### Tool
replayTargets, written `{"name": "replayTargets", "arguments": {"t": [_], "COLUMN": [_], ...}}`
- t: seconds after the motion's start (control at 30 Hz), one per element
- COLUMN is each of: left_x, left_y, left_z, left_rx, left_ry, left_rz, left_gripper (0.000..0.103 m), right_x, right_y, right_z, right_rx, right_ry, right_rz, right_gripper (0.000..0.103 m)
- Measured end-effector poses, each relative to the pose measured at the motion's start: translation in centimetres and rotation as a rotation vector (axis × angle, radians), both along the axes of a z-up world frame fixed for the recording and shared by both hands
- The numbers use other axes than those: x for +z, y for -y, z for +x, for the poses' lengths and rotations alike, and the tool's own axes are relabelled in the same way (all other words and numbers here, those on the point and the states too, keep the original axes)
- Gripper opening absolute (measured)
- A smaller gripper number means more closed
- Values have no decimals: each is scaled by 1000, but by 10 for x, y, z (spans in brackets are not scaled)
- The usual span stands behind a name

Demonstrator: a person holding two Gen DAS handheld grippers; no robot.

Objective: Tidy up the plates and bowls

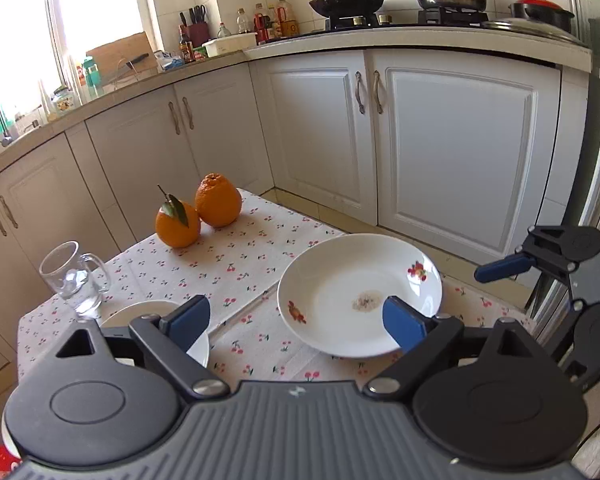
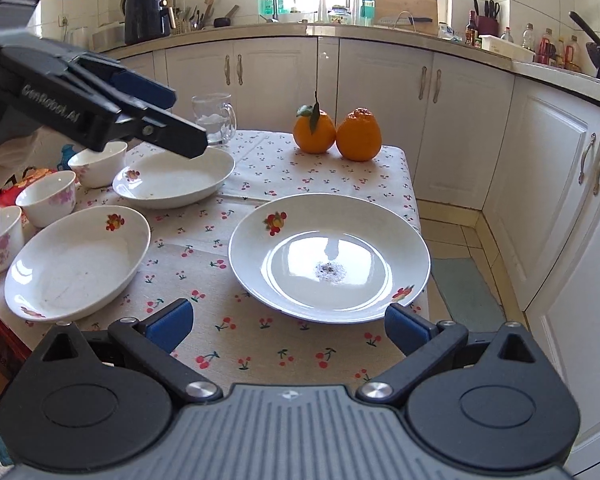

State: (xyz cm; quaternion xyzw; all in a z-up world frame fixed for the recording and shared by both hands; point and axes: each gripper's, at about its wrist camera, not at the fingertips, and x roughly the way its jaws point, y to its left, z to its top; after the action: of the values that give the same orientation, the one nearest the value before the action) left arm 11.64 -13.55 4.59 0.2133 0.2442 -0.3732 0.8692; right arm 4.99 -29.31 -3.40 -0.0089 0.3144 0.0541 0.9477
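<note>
Left of the round plate [image 2: 328, 256] we see three small bowls [image 2: 48, 198], all apparently empty, then two oval dishes [image 2: 76, 262]. Our left gripper [image 1: 296, 320] and right gripper [image 2: 288, 326] both hold their fingers wide, gripping nothing. The round plate, crumbs at its centre, lies near the surface's [image 2: 260, 344] right edge; we judge a clumsy nudge could slide it off.

"GenRobot.AI" printed on left gripper [image 2: 172, 120] side, white lettering
</note>
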Motion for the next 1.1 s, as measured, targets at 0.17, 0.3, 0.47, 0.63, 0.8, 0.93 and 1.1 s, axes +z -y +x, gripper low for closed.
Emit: {"name": "replayTargets", "arguments": {"t": [0.17, 0.3, 0.47, 0.63, 0.8, 0.93, 1.1], "left_x": [-12, -27, -48, -67, -85, -101, -115], "left_y": [-30, -49, -77, -108, -131, -138, -141], "left_z": [-41, -64, -79, -87, -92, -92, -85], "left_rx": [64, 117, 199, 277, 312, 321, 330], "left_ry": [33, 53, 33, -15, -56, -101, -139], "left_rz": [-33, -38, -40, -29, -23, -23, -34], "left_gripper": [94, 94, 94, 94, 94, 94, 94], "right_x": [3, -1, -11, -20, -18, -15, -16], "right_y": [-14, -23, -33, -39, -43, -48, -62], "right_z": [-16, -24, -30, -26, -19, -11, 4], "right_rx": [-14, -5, 16, 36, 71, 103, 165], "right_ry": [23, 10, -1, -33, -39, -53, -91], "right_rz": [47, 53, 86, 142, 156, 167, 159], "right_gripper": [103, 103, 103, 103, 103, 103, 103]}}
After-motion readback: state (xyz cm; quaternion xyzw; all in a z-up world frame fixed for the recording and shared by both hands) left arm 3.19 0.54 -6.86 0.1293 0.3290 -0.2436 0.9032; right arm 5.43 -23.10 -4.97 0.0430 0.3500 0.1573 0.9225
